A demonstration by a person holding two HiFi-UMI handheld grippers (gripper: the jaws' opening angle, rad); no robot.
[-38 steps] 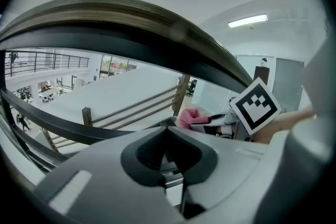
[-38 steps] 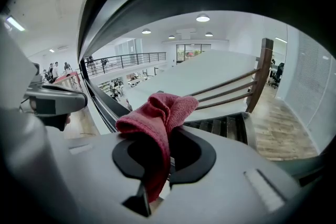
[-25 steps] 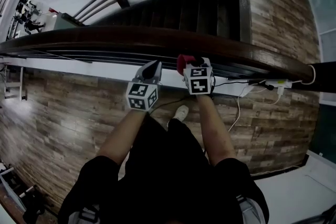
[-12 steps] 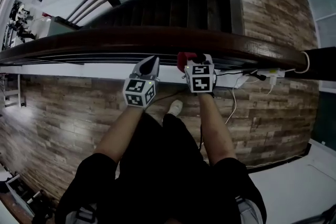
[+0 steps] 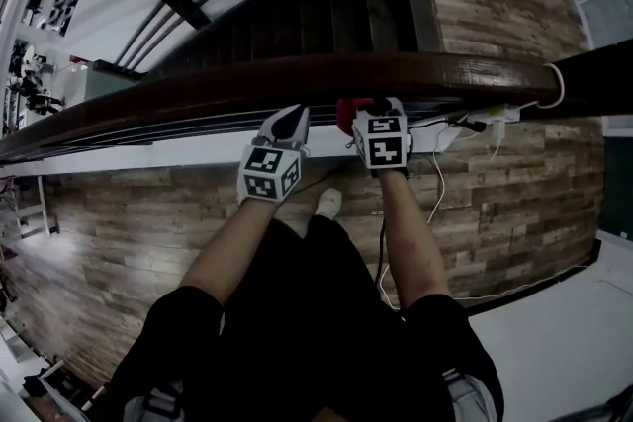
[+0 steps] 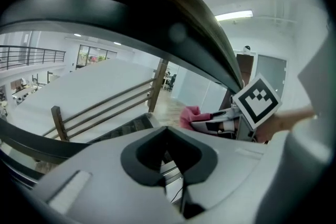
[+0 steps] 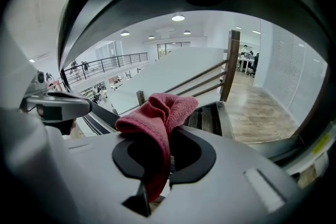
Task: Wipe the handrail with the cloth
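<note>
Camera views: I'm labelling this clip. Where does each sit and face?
Head view: on the head, steeply down at the handrail; forearms, legs, left gripper, right gripper show.
Left gripper view: rides it, looking along shut fingers under the handrail.
Right gripper view: along fingers shut on the cloth, toward stairs.
All three share the cloth.

The cloth [image 7: 157,118], a crumpled red terry rag, is pinched between the closed jaws of the right gripper [image 7: 168,157]. Its bulk is bunched past the tips and a tail hangs back. The handrail [image 5: 297,74], dark polished wood, curves across just ahead of that gripper. Whether it touches the cloth cannot be told.
</note>
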